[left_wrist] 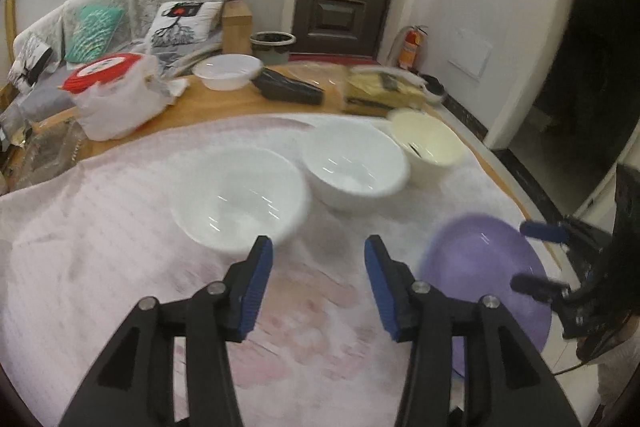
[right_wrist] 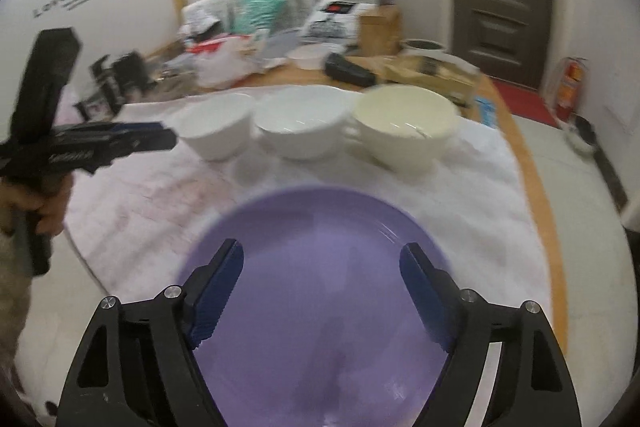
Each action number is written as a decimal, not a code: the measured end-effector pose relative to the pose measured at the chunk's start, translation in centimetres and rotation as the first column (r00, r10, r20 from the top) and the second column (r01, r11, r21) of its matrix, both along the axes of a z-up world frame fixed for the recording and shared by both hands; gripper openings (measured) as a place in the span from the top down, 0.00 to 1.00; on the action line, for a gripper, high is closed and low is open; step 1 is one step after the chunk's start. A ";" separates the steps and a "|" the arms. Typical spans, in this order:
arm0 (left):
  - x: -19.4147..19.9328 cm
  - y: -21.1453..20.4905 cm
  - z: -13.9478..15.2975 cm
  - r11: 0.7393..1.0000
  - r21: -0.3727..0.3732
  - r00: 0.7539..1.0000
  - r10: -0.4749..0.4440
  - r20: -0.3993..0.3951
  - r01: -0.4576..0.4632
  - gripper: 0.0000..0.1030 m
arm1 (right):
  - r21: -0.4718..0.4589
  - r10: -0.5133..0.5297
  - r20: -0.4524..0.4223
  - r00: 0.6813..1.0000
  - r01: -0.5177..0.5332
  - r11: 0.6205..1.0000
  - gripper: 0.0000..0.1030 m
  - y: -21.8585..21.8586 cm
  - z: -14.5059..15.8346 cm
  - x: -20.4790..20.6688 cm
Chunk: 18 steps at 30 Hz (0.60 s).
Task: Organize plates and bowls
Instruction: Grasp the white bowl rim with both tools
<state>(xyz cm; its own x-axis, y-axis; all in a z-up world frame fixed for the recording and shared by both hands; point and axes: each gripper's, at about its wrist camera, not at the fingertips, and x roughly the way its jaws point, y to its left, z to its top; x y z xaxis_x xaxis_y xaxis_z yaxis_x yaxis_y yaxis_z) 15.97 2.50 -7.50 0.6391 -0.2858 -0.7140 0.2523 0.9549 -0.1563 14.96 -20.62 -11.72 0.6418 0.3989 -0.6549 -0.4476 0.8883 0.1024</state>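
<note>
Three bowls stand in a row on the pale pink cloth (left_wrist: 120,267): a white bowl (left_wrist: 236,199), a second white bowl (left_wrist: 354,167) and a cream bowl (left_wrist: 426,143). My left gripper (left_wrist: 318,243) is open over the cloth, just in front of the nearest white bowl, with nothing between its fingers. A purple plate (right_wrist: 320,287) lies flat on the cloth at the near right. My right gripper (right_wrist: 322,251) hovers over it, open wide, its pads clear of the plate. The right wrist view shows the same bowls (right_wrist: 300,123) behind the plate and the left gripper (right_wrist: 166,137) at the left.
Beyond the cloth the wooden table (left_wrist: 500,163) carries a red-lidded container in a plastic bag (left_wrist: 112,87), a white basin (left_wrist: 228,71), a black case (left_wrist: 288,89) and a flat box (left_wrist: 380,91). A sofa, a dark door and a fire extinguisher (left_wrist: 412,47) stand behind.
</note>
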 end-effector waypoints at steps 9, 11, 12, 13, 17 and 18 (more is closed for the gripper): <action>6.9 5.0 -0.8 0.996 0.056 0.994 0.072 -0.077 -0.068 0.47 | -0.045 0.160 -0.042 0.986 -0.162 0.986 0.11 9.0 0.3 4.7; 8.3 5.3 -2.0 0.995 0.055 0.991 0.085 -0.105 -0.080 0.47 | -0.031 0.189 -0.067 0.980 -0.192 0.981 0.11 10.7 -0.1 5.5; 9.0 5.4 -2.6 0.995 0.054 0.989 0.090 -0.121 -0.084 0.47 | -0.025 0.203 -0.084 0.976 -0.206 0.978 0.11 11.7 -0.3 6.1; 9.5 5.4 -3.1 0.995 0.053 0.986 0.095 -0.136 -0.089 0.47 | -0.023 0.212 -0.095 0.973 -0.215 0.976 0.11 12.4 -0.5 6.4; 10.6 5.5 -4.7 0.994 0.050 0.983 0.107 -0.151 -0.101 0.47 | -0.020 0.231 -0.109 0.967 -0.235 0.972 0.11 15.0 -1.3 8.3; 11.0 5.6 -5.0 0.994 0.044 0.982 0.108 -0.156 -0.102 0.47 | -0.030 0.232 -0.105 0.967 -0.236 0.971 0.11 15.6 -1.6 8.8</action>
<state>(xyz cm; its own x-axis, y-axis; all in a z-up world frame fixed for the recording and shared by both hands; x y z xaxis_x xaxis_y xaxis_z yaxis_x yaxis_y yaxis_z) 26.94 8.09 -12.49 0.5425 -0.1956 -0.8170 0.1251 0.9805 -0.1516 23.75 -5.00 -13.28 0.4641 0.5009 -0.7306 -0.6328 0.7646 0.1223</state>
